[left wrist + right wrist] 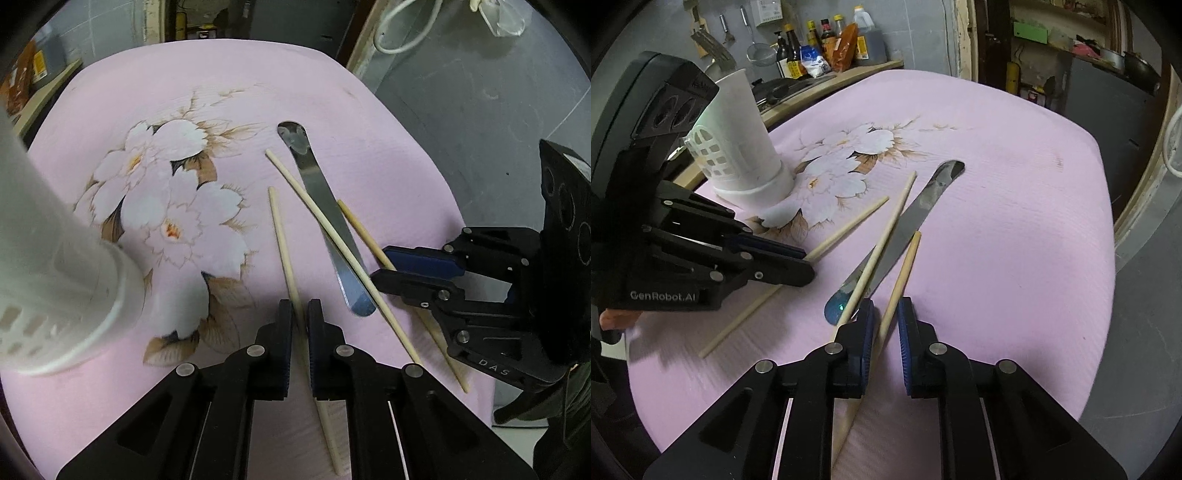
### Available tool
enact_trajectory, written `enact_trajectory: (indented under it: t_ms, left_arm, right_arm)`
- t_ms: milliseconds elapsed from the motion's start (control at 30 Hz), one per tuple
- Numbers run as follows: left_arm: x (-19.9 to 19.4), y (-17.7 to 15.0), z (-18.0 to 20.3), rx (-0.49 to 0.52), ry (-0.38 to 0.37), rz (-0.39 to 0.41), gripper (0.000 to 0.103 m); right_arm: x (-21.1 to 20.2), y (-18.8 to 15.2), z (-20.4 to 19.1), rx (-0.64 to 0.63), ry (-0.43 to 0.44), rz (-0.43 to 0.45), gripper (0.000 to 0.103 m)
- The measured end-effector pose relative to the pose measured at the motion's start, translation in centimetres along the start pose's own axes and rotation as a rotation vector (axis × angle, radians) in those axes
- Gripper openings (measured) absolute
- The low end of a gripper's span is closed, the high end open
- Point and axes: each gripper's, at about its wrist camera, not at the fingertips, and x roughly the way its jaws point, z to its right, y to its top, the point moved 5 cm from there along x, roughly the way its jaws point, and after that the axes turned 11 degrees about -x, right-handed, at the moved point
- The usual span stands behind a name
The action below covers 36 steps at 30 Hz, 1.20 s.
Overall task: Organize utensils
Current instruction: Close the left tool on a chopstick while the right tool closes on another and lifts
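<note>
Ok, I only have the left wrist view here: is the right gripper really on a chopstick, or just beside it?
Observer: On it. The right gripper has a chopstick between its pads.
Operator: And the holder, is it upright?
Observer: Yes, the holder stands upright on the cloth.
Operator: Anything behind it?
Observer: Bottles on a counter.

From my left wrist view the white utensil holder (55,280) runs off the left edge, blurred. My right gripper's (886,325) fingers hide the near chopstick (905,266) partway; the far bottles' (812,40) labels are perhaps too small to read.
</note>
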Motion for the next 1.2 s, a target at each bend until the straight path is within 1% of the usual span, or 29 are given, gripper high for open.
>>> enact_trajectory:
  t_ms: [100,200,300,433,500,567,667,767,833,867,933,1033,1067,1200]
  left_arm:
    - [0.3,0.6,0.0,0.002,-0.006,-0.008,0.006]
    - [0.1,0.6,0.1,0.001,0.000,0.005,0.006]
    - [0.0,0.0,0.6,0.013,0.013,0.042,0.004]
    - [-0.7,-1.1,0.4,0.010,-0.012,0.093,0.002]
    - [-1.3,-1.6,0.4,0.003,-0.044,0.124,0.002]
    - [-2.3,-2.3,0.6,0.009,-0.073,0.161,0.002]
    - [-4.1,-3.5,1.2,0.047,-0.079,0.256,0.002]
    - [-6.1,-4.5,1.9,0.067,-0.134,0.369,0.002]
    - [-7.8,-4.9,2.3,0.081,-0.157,0.480,0.002]
    - [-8.2,-4.9,2.4,0.079,-0.163,0.512,0.002]
    - [-9.7,-5.0,2.1,0.068,-0.175,0.577,0.002]
    - [-11.9,-4.9,2.1,0.064,-0.155,0.707,0.002]
    - [-12.5,-4.8,2.0,0.063,-0.153,0.740,0.002]
    - [-15.3,-4.6,1.4,0.047,-0.143,0.867,0.002]
  right_arm:
    - [0.3,0.2,0.2,0.018,0.024,-0.009,0.010]
    - [0.3,0.2,0.4,0.060,0.050,-0.019,0.010]
    - [0.1,0.1,0.4,0.101,0.045,-0.013,0.005]
    - [-0.8,-0.5,0.2,0.146,0.058,0.035,0.003]
    - [-1.5,-1.2,0.2,0.181,0.065,0.076,0.003]
    - [-2.7,-1.8,-0.1,0.192,0.051,0.135,0.003]
    - [-4.4,-2.1,-1.0,0.183,0.020,0.212,0.003]
    - [-6.5,-2.0,-2.3,0.153,-0.008,0.329,0.003]
    - [-8.2,-1.6,-3.2,0.128,-0.031,0.428,0.003]
    - [-8.6,-1.4,-3.4,0.123,-0.038,0.460,0.003]
    - [-10.3,-0.7,-4.1,0.099,-0.061,0.569,0.003]
    - [-12.1,0.7,-5.4,0.053,-0.116,0.692,0.003]
    - [-12.6,1.2,-5.8,0.041,-0.120,0.728,0.003]
    - [-13.7,3.5,-7.2,-0.002,-0.132,0.825,0.003]
